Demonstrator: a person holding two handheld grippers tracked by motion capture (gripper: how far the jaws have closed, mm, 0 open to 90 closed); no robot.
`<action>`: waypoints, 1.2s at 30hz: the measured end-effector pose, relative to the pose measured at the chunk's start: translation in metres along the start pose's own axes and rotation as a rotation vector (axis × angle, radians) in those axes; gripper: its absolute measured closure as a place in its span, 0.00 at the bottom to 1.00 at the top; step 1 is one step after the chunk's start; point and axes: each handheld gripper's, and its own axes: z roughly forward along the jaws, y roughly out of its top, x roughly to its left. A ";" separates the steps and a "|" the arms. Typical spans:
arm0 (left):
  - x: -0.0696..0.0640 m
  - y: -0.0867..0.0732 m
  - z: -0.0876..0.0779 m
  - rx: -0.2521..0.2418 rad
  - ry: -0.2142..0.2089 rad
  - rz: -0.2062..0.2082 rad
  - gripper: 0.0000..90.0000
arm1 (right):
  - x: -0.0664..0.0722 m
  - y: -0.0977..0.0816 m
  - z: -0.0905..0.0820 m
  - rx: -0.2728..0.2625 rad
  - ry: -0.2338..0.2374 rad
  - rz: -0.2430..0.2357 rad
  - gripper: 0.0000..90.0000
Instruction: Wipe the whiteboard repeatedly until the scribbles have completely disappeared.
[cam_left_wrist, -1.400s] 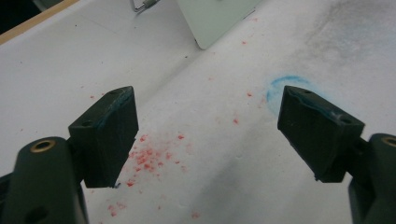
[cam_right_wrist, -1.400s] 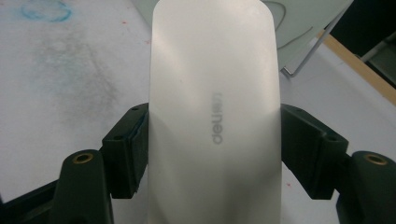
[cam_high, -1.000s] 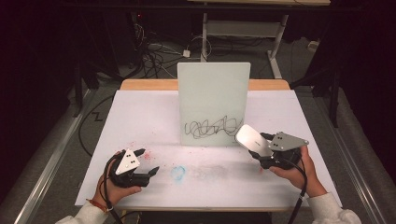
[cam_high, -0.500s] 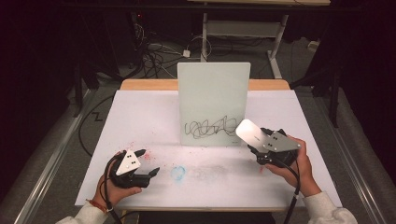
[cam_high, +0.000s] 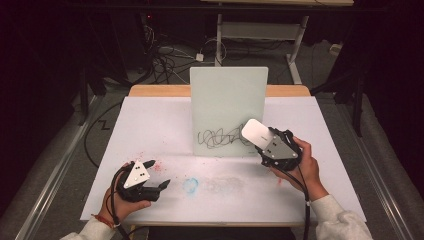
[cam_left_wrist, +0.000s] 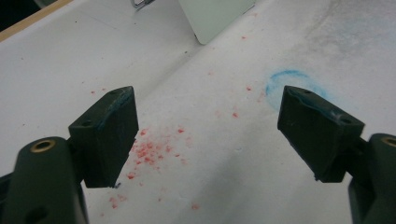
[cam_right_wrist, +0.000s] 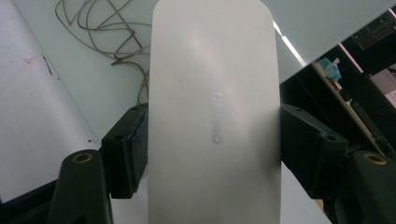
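Right gripper view | eraser (cam_right_wrist: 212, 116) clamped between right gripper (cam_right_wrist: 215, 140) fingers | left gripper (cam_left_wrist: 205, 135) fingers spread, empty

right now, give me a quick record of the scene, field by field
board: white board upright on the table, black scribble low on its face
right gripper: right gripper shut on a white eraser, held at the scribble's right end
left gripper: left gripper open, holding nothing, low over the table
table marks: red specks, blue ring smudge
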 end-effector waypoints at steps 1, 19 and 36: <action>0.000 0.000 0.000 -0.001 -0.001 -0.001 0.22 | 0.001 0.001 0.003 0.002 0.003 -0.005 0.35; -0.001 0.000 0.001 0.009 -0.002 0.004 0.22 | 0.035 0.007 0.035 0.020 -0.034 -0.100 0.35; -0.001 -0.001 0.000 0.008 -0.001 0.007 0.22 | 0.017 -0.004 0.026 0.047 -0.120 -0.088 0.35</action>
